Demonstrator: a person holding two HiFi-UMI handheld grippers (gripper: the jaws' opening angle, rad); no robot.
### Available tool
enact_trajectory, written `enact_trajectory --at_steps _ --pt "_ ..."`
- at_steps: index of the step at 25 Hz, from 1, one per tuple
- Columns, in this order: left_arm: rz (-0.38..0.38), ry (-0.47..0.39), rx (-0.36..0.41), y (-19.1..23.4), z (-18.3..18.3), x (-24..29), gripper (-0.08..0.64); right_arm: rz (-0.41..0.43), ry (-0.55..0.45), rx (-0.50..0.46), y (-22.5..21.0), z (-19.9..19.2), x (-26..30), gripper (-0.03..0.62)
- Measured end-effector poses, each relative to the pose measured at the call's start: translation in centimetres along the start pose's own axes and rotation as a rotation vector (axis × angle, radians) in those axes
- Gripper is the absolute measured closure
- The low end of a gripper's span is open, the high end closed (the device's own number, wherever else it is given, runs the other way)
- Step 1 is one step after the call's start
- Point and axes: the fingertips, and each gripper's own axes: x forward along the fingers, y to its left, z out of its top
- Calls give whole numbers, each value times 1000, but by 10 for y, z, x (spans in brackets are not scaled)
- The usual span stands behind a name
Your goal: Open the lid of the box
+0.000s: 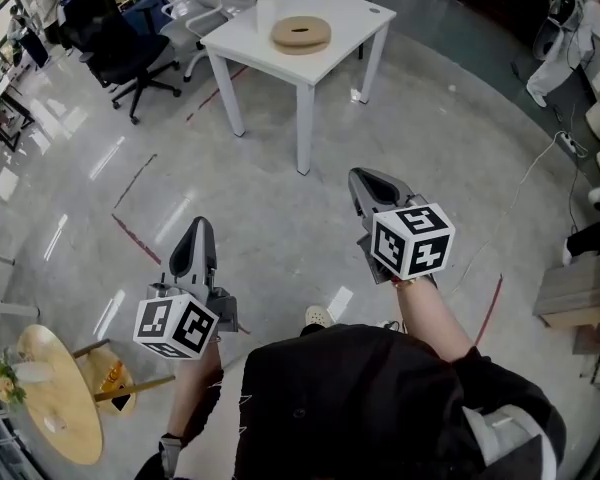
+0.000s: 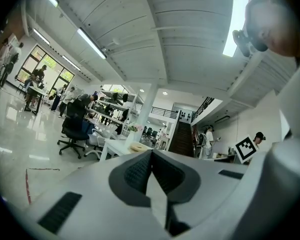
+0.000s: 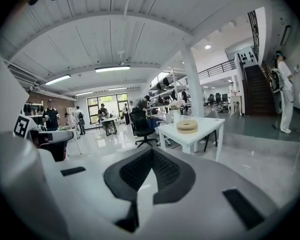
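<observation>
My left gripper (image 1: pixel 198 224) is pressed together on nothing, and my right gripper (image 1: pixel 364 176) likewise. The round wooden box (image 1: pixel 301 33) sits on the white bench (image 1: pixel 345 13) well ahead, between both grippers. The right gripper looks nearer.

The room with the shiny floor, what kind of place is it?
Probably a big open office or workshop: there is a black office chair, a white table, and people at a desk, with a staircase behind.
</observation>
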Motion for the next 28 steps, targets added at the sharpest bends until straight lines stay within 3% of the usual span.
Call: enact_trajectory --at_steps 17,28 --pt "-28 -29 7 -13 4 89 549 35 -53 15 -66 24 38 588" --pt "-8 27 -24 0 -14 99 549 56 -2 80 -71 -3 59 588"
